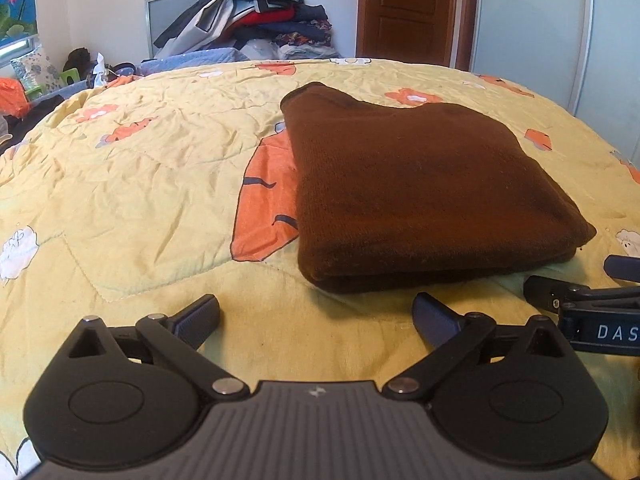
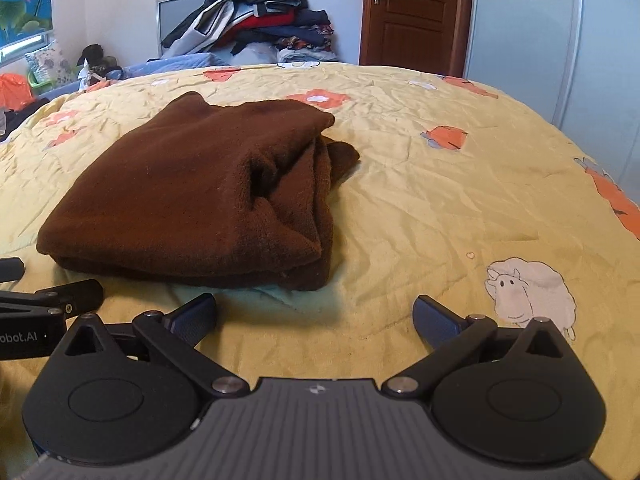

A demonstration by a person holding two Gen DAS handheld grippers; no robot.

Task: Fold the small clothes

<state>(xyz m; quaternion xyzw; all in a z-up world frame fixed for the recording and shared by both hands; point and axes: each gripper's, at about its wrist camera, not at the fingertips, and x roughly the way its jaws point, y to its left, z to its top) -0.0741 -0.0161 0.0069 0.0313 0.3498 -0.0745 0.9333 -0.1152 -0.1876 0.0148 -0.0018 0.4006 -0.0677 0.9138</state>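
Observation:
A brown knitted garment lies folded into a thick rectangle on the yellow quilt. In the right wrist view the same brown garment shows its layered open edges on its right side. My left gripper stands open just short of the garment's near edge, nothing between its fingers. My right gripper is open too, a little in front of the garment's near right corner, over bare quilt. Each gripper's fingers show at the edge of the other's view.
A tall pile of mixed clothes sits at the far side of the bed. A brown door and a pale wardrobe stand behind. Clutter and a green object lie at the far left.

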